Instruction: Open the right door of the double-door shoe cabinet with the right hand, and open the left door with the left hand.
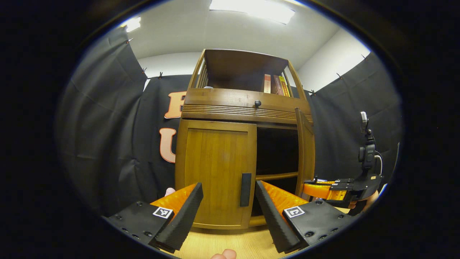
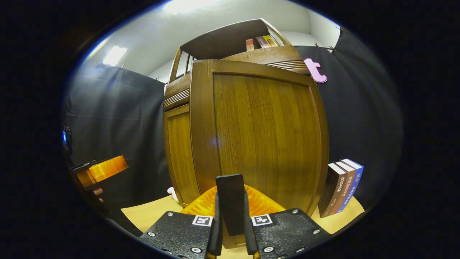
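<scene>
Right door [image 2: 266,136] stands swung open, right tool [image 2: 231,230] clamped on its handle [image 2: 230,201]; left tool [image 1: 228,212] gapes apart.

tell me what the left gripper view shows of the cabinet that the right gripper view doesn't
Left gripper view: the closed left door, its handle ahead of the open left claw, the dark interior and a drawer knob.
Right gripper view: the right door's face close up, the right claw shut on its handle, and three books beside the cabinet.
Both: the cabinet and the books on top.
</scene>
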`<state>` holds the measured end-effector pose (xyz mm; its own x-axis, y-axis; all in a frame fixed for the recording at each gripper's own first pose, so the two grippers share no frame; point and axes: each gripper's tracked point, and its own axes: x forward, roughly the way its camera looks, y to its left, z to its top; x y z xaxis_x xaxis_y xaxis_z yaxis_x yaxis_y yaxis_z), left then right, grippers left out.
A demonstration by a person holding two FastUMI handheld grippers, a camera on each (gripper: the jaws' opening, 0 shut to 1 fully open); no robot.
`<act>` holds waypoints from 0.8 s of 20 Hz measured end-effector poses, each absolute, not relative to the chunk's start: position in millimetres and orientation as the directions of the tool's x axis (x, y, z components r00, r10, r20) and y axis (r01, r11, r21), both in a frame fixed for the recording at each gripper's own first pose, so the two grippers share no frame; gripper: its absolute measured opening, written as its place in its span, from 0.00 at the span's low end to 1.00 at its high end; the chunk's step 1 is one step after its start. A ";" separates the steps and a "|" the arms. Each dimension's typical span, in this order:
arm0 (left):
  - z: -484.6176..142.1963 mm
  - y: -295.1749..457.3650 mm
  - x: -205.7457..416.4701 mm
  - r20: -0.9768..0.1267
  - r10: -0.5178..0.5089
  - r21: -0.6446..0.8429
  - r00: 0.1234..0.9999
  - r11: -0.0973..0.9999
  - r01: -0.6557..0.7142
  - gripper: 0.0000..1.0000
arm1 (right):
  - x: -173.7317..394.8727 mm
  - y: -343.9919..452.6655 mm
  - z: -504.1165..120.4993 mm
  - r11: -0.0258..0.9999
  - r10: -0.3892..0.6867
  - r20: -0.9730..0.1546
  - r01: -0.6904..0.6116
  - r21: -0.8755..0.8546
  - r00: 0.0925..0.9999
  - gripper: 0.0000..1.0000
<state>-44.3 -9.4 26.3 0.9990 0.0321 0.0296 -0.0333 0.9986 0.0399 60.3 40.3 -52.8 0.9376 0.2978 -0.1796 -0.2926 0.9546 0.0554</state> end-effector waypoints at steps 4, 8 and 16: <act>27.1 -5.9 -51.0 0.037 0.037 0.052 0.999 0.998 -0.039 0.93 | 43.9 24.4 -46.0 0.955 0.296 -0.175 -0.288 0.069 0.939 0.25; 26.9 -0.5 -51.9 0.031 0.050 0.041 0.998 0.998 -0.051 0.93 | 25.7 4.3 -41.4 0.960 0.281 -0.173 -0.277 0.048 0.944 0.25; 24.7 -5.6 -49.6 0.030 0.044 0.049 0.999 0.998 -0.045 0.93 | -7.6 -55.7 -27.5 0.984 0.172 -0.161 -0.176 -0.012 0.972 0.27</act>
